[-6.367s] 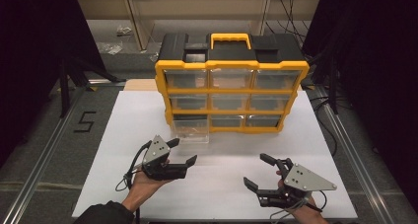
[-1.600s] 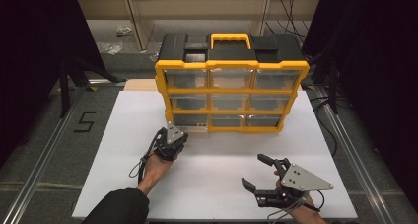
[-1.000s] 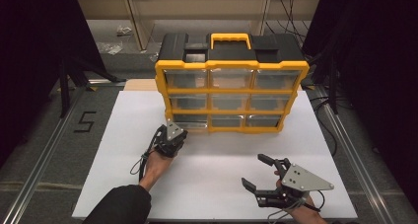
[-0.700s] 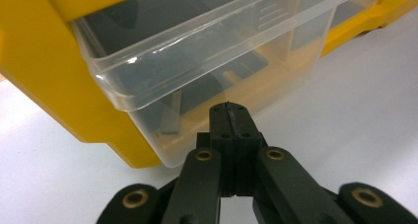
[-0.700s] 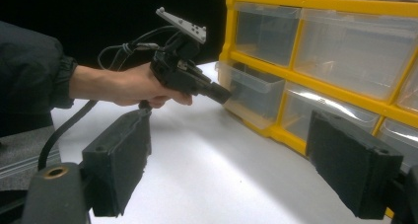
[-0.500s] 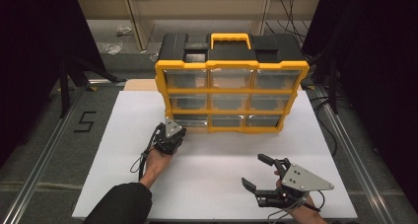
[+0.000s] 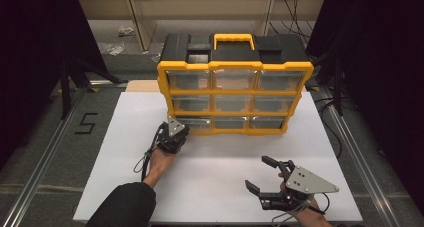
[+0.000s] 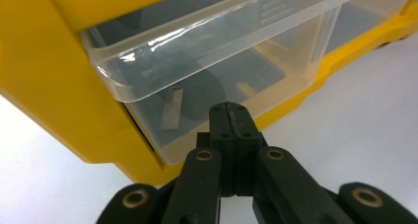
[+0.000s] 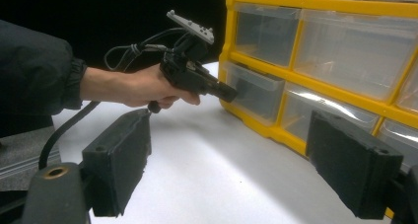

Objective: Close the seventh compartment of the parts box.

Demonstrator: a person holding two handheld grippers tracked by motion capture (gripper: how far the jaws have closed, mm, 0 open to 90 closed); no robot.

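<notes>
One drawer [image 8: 207,81] – bottom left of the organizer [image 7: 235,82] – sits nearly closed, the left gripper [image 8: 230,116], jaws together, pressing its front; the right gripper [image 7: 262,174] waits agape.

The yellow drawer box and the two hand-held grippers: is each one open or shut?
Bottom-left drawer: sticking out a little, not fully in.
Other drawers: pushed in.
Left hand-held gripper: jaws shut, tips pressed against the drawer front.
Right hand-held gripper: jaws wide open, holding nothing, over the table.
</notes>
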